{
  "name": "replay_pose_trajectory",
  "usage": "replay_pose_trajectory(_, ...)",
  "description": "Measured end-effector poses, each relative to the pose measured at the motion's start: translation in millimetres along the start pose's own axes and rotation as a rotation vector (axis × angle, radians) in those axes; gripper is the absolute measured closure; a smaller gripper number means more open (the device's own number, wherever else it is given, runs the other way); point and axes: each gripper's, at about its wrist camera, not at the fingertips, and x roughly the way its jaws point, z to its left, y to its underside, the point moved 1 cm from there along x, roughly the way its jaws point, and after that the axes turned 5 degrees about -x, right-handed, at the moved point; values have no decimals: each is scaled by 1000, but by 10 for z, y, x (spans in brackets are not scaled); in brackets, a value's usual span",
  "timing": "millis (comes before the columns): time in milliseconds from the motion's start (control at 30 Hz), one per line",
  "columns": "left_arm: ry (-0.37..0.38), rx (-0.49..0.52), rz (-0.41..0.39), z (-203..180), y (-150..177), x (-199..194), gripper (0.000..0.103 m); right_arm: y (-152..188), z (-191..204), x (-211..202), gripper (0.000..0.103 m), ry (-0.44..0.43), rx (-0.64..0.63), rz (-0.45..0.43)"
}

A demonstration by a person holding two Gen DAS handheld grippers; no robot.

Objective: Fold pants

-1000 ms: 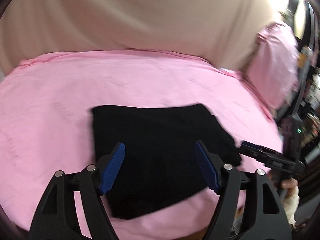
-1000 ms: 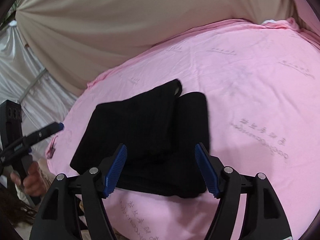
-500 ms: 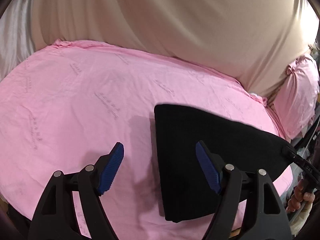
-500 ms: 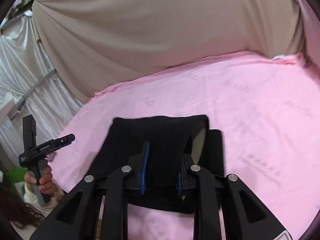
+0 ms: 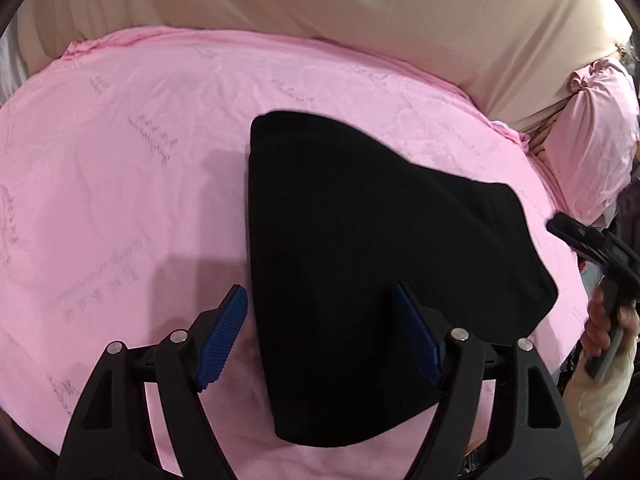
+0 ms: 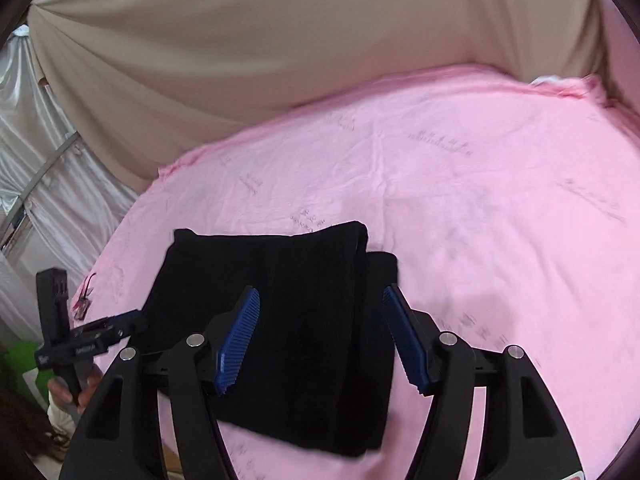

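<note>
The black pants, folded small, lie on the pink bed sheet, soft and limp. Left claw spread; right claw, jaws just reopening, empty. Best pinched at the three-o'clock layered edge.

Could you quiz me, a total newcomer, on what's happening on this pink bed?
1. What colour are the folded pants lying on the pink sheet?
2. True or false: the right gripper is clamped on the pants.
3. The left gripper is: A) open B) shut C) holding a pillow.

Key: 1. Black. 2. False: its jaws have just opened, nothing pinched. 3. A.
</note>
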Motion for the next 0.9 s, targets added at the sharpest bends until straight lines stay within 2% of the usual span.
replay_pose_trajectory(100,-3,-8,5,20,51,16,30,-102,-44,491,38,-28,-4,89)
replay_pose_trajectory(133,-5,-9,3,25,51,8,29,-115,-7,537,40,-23,-19,81)
replay_pose_trajectory(167,-15,-11,-1,33,52,-1,28,-136,78,532,63,-10,-52,69)
replay_pose_trajectory(200,-17,-9,-1,36,43,-8,28,-135,132,475,90,2,-62,63)
replay_pose_trajectory(233,-17,-9,0,35,34,-16,28,-162,196,345,94,-20,-64,36)
replay_pose_trajectory(267,-15,-11,0,36,23,-25,28,-183,298,113,95,-29,-75,-21)
replay_pose_trajectory(333,-12,-6,-1,21,9,-33,28,-170,385,-233,95,7,-98,-104)
replay_pose_trajectory(400,-2,1,5,3,12,-21,24,-88,381,-363,96,65,-96,-129)
replay_pose_trajectory(467,14,1,15,-12,28,30,20,14,231,-123,95,168,-74,-61)
replay_pose_trajectory(500,19,-1,20,-15,34,58,20,105,109,160,91,211,-70,27)
replay_pose_trajectory(533,18,-3,27,-19,41,94,20,173,22,314,87,216,-49,55)
replay_pose_trajectory(600,22,-11,47,-24,48,139,20,203,-16,135,84,168,44,-22)
replay_pose_trajectory(633,20,-14,46,-27,48,129,21,186,47,-48,84,174,51,-71)
replay_pose_trajectory(700,0,2,26,-51,48,76,21,147,236,-376,84,185,2,-167)
replay_pose_trajectory(733,-12,11,21,-66,53,67,21,100,353,-454,84,146,-17,-173)
replay_pose_trajectory(833,-37,30,17,-116,66,75,21,-37,743,-264,91,-54,-75,-91)
replay_pose_trajectory(867,-42,30,18,-123,67,83,21,-74,888,-95,97,-93,-108,-46)
replay_pose_trajectory(900,-43,29,20,-128,66,91,21,-99,1040,150,98,-104,-160,15)
